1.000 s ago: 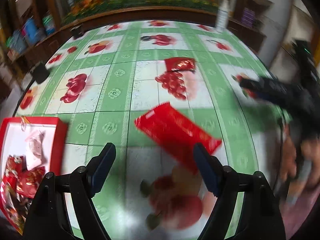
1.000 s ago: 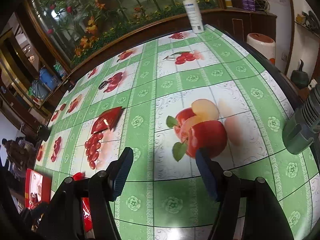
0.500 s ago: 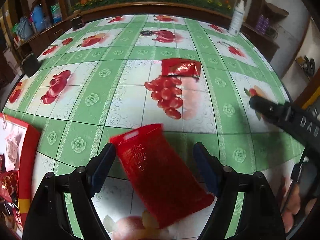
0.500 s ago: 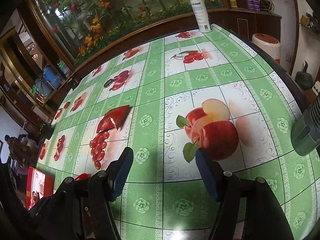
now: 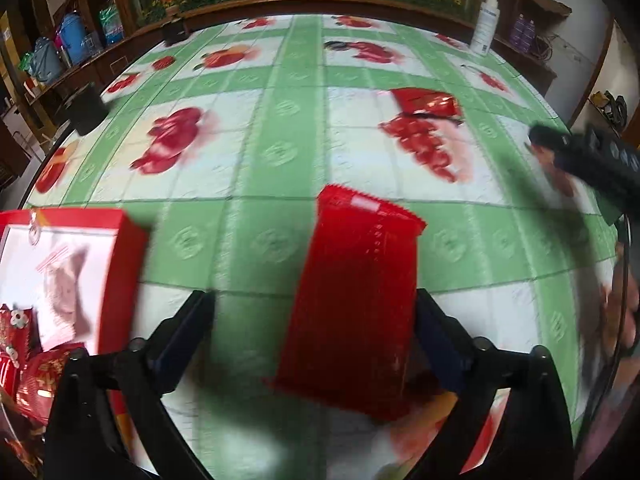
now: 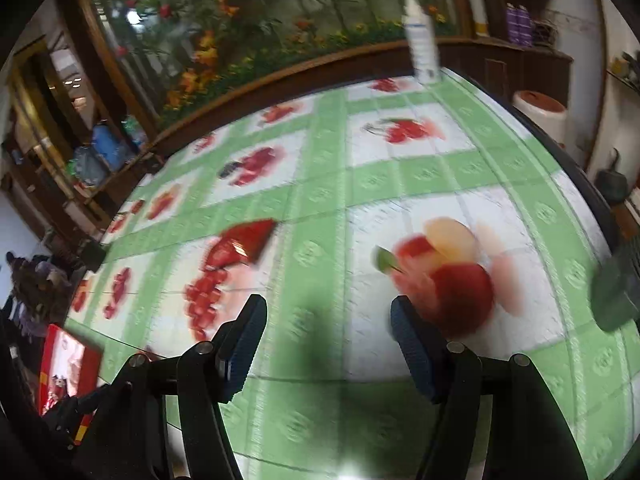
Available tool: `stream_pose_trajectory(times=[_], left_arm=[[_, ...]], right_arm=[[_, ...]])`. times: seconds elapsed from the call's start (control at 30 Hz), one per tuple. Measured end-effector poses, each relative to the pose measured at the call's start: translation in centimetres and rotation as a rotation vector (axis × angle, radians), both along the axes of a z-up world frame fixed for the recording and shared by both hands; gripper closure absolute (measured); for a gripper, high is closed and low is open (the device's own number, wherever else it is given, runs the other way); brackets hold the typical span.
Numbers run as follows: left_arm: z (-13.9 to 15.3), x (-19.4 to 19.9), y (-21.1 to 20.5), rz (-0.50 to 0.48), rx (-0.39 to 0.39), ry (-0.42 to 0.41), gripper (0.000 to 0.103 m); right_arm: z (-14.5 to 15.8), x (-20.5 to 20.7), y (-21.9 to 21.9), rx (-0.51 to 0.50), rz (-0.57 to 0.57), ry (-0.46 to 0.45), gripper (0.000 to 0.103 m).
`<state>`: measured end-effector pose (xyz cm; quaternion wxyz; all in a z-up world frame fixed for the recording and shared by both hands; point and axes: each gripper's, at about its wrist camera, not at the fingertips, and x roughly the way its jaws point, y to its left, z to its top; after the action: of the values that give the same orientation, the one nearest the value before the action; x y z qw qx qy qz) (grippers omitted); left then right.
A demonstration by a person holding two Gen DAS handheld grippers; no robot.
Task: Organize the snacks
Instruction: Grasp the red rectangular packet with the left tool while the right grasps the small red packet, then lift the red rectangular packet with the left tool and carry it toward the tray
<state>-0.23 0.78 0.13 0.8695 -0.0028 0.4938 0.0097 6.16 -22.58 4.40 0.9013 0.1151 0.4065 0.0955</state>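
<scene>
Flat red snack packet (image 5: pixel 356 304) w/ serrated edges, btwn spread jaws

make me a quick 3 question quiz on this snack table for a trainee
1. True or false: the left gripper is shut on the red snack packet.
2. Where does the red box lie from the left gripper? A) to its left B) to its right C) far end of the table
3. Fill in: the right gripper holds ____.

Key: 1. false, it is open, packet between the fingers; 2. A; 3. nothing
</scene>
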Motion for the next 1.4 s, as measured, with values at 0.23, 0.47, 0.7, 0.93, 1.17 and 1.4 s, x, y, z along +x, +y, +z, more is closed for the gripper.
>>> stream_pose_trajectory(times=[0.23, 0.47, 0.7, 0.93, 1.17, 1.4], left_arm=[[-0.1, -0.2, 0.7, -0.007, 0.002, -0.015, 0.0], [-0.1, 0.9, 0.7, -0.041, 0.0, 0.008, 0.0], [-0.2, 0.8, 0.7, -0.051, -0.006, -0.04, 0.002], [0.5, -0.1, -0.4, -0.091, -0.002, -0.082, 0.039], [0.7, -1.6, -0.2, -0.11, -0.017, -0.083, 0.057], [0.9, -4.1, 0.8, -0.127, -0.067, -0.064, 0.057]], right_arm=[[-0.8, 6.4, 3.4, 0.112, 0.002, 0.104, 0.035], [-2.0, 8.4, 8.1, -0.032, -0.118, 0.122, 0.034], [-2.5, 7.8, 10.6, -0.243, -0.075, 0.067, 0.061], [-2.3, 6.9, 7.8, -0.135, -0.039, 0.114, 0.095], [-2.5, 4.0, 5.8, 0.07, 0.057, 0.196, 0.097], [-3.1, 0.4, 4.6, 0.178, 0.163, 0.234, 0.097]])
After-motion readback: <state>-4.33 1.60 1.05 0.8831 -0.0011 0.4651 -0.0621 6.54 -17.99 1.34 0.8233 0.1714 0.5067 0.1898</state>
